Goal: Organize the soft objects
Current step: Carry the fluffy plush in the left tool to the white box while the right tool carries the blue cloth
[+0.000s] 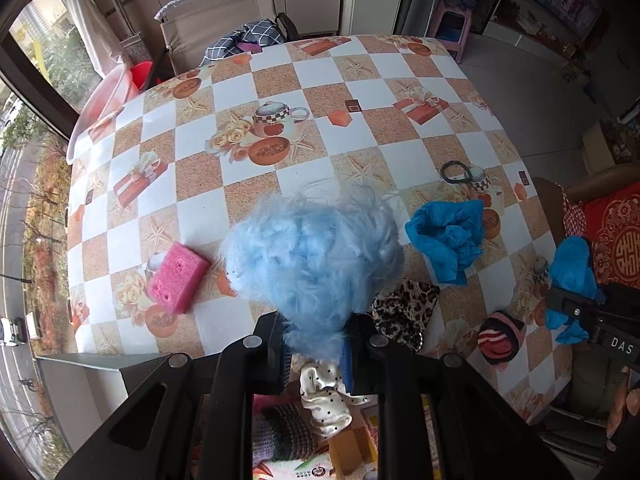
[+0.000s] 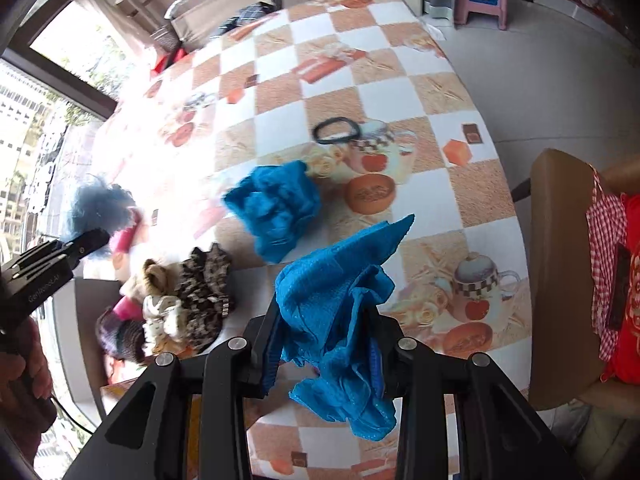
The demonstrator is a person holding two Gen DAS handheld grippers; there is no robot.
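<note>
Left claw [image 1: 316, 354] clamped on blue fluffy ball [image 1: 312, 256]; right claw [image 2: 324, 354] clamped on blue cloth [image 2: 336, 304].

We see our left hand-held gripper [image 1: 316, 350] built from matte black angular links, round silver pivot screws on top, blue ribbed pads inside the fingers [image 1: 347, 364]. Our right hand-held gripper [image 2: 324, 354] matches it: black links, silver screws, blue pads. White lettering marks the black bodies.

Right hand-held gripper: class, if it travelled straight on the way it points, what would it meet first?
Beyond the crumpled blue cloth it holds, probably the checked tablecloth, near a second blue cloth; depth is unclear.
</note>
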